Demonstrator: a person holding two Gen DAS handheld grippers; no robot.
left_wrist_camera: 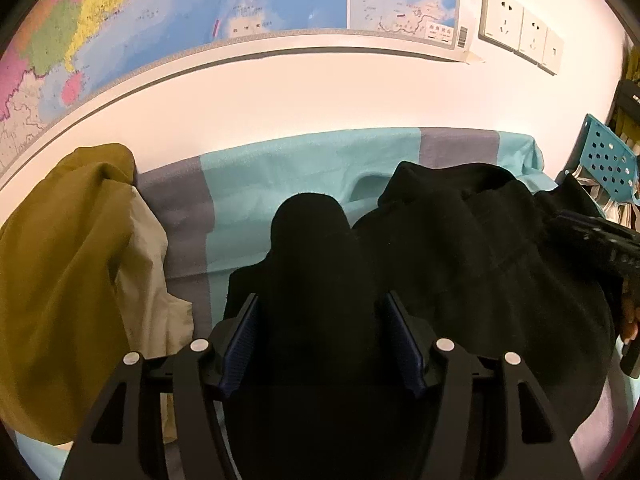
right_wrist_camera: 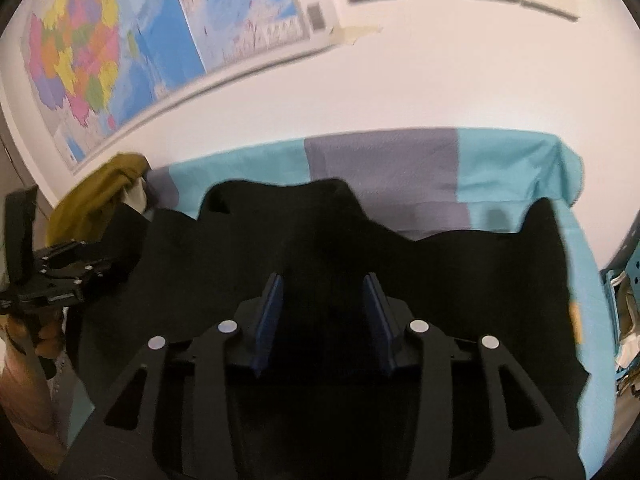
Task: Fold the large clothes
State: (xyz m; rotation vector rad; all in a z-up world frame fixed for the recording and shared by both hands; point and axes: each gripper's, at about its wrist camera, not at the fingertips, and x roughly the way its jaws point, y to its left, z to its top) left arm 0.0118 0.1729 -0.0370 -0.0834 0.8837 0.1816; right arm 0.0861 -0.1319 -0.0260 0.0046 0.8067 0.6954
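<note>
A large black garment lies rumpled on a bed with a teal and grey striped sheet. My left gripper hovers over its left part, jaws apart, and a hump of the black cloth rises between the blue pads; no pinch shows. In the right wrist view the same black garment spreads across the sheet. My right gripper stands over its middle with the jaws apart and dark cloth beneath them. The right gripper shows at the right edge of the left view, the left gripper at the left edge of the right view.
An olive and beige garment is heaped at the bed's left end against the wall. A map and wall sockets hang above the bed. A blue perforated basket stands past the bed's right end.
</note>
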